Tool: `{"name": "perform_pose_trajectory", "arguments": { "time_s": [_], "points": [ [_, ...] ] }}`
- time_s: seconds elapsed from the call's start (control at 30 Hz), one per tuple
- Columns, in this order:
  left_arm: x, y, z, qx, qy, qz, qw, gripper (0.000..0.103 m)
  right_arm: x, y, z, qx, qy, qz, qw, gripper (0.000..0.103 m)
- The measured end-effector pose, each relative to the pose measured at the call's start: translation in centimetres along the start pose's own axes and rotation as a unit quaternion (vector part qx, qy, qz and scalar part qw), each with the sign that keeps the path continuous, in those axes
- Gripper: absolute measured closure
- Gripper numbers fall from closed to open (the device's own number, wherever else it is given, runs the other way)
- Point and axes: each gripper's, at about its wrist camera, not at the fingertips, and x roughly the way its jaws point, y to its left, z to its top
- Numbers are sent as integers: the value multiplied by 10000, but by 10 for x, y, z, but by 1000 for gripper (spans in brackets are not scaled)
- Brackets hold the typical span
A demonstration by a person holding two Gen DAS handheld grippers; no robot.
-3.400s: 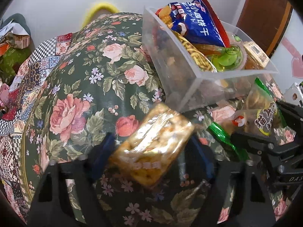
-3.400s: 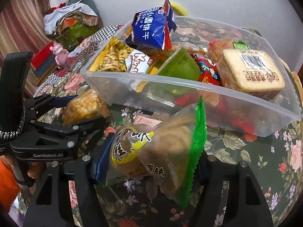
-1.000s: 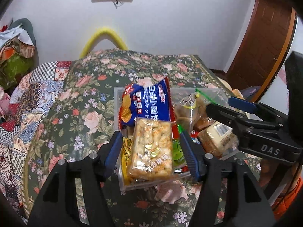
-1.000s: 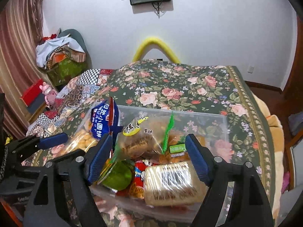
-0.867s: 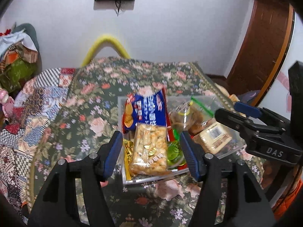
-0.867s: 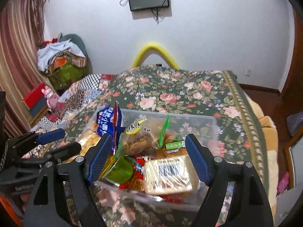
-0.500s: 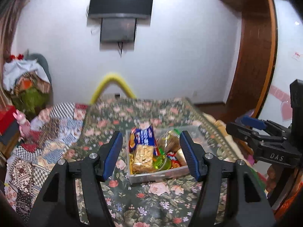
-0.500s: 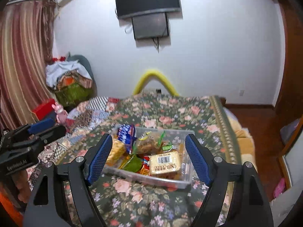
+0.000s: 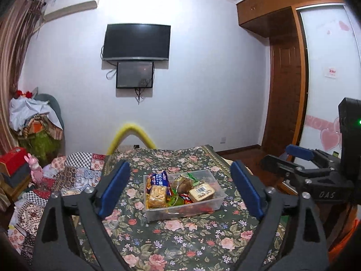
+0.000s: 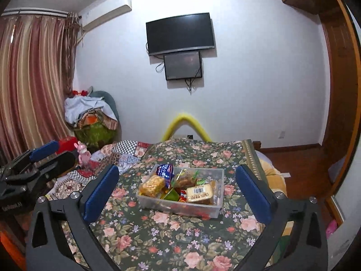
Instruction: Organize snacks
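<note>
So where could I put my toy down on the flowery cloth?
Bare floral tablecloth lies in front of the clear plastic snack box, and also behind it toward the yellow foam arch. The box itself is crowded with packets.

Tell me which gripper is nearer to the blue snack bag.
Left, slightly: left gripper stands back at the box end holding the blue snack bag; right gripper stands back at the other end.

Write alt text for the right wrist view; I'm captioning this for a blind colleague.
A clear plastic bin filled with packaged snacks sits on a floral tablecloth, framed by the open, empty right gripper held back from it. The left gripper, also open and empty, shows at the left edge. Behind, a dark TV hangs on a white wall.
</note>
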Motion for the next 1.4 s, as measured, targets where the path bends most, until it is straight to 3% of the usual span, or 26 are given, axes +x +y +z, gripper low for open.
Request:
{"name": "perform_pose_trajectory", "arguments": {
  "time_s": [0.07,0.37,1.4],
  "points": [
    [-5,-3,-1,10,-38,14,10000,3,-6,1,-2,14,-43,-4,10000,0],
    [-13,-12,-6,29,-50,55,10000,1,-14,8,-9,-84,-156,-119,9998,0],
    [-11,-10,-11,-77,-23,109,9999,0,-25,13,-10,-142,-269,-281,9991,0]
  ]
}}
